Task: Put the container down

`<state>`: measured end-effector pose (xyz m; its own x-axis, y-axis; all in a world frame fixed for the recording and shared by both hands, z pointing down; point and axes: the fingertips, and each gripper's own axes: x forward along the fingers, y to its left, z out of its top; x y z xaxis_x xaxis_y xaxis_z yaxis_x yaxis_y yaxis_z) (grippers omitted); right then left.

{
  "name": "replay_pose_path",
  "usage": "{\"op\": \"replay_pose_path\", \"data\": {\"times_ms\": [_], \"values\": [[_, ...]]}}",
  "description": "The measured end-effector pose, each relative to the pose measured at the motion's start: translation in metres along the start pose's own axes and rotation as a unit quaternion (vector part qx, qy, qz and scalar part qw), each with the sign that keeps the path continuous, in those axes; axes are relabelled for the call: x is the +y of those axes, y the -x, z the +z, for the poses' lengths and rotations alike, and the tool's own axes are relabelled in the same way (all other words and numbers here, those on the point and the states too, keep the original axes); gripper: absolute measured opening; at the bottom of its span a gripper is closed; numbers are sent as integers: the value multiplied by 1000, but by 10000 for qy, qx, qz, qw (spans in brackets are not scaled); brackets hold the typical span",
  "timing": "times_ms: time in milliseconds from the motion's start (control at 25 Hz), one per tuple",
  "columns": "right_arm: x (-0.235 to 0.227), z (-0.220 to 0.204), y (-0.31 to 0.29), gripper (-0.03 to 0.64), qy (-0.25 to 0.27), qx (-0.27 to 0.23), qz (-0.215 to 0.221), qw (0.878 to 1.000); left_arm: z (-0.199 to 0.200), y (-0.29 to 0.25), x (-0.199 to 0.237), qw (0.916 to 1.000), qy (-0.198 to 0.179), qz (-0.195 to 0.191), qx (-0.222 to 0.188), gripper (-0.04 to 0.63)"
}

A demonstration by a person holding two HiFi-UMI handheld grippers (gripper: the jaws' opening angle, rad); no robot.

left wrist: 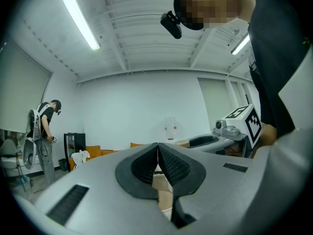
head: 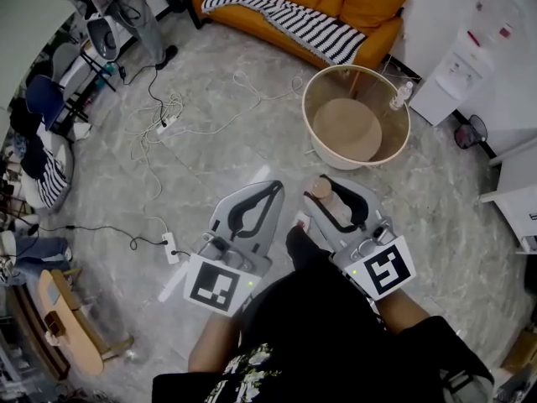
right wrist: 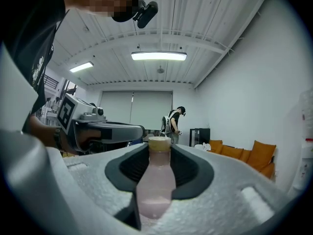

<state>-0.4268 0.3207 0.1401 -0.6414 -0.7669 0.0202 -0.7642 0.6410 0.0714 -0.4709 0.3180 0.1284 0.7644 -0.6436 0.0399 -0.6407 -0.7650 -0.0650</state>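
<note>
The container [right wrist: 155,180], a small bottle of pale pink liquid with a tan cap, was clamped between the jaws of our right gripper [head: 331,193]. The dark pads pressed on its neck and shoulders from both sides, and the cap stood just clear of the tips. From the head view we held it in the air over the marble floor [head: 210,141], on our side of the round table [head: 312,116] and near its rim, touching neither.

Our left gripper [left wrist: 157,153] hung just beside the right one, farther from the round table. Its jaws were closed tip to tip with nothing between them.

On the far edge of the round table stood another small bottle [head: 401,96]; the rest of the top looked bare. Beyond the round table ran an orange sofa [head: 336,7] with a striped throw.

We judged the task not yet done in any part that counts: the container was gripped and carried, but it rested on no surface. What remained, as we saw it, was to bring it over a resting place, most likely the round table, lower it until its base sat flat, and then part the jaws.
</note>
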Motion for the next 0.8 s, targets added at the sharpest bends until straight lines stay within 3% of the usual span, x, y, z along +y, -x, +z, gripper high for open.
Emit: {"op": "replay_pose_path", "data": {"times_ms": [800], "values": [[-151,-8,-127,129,85,92,-163,9998,-5,-158,134,9995,-30,-269,169,14]]}}
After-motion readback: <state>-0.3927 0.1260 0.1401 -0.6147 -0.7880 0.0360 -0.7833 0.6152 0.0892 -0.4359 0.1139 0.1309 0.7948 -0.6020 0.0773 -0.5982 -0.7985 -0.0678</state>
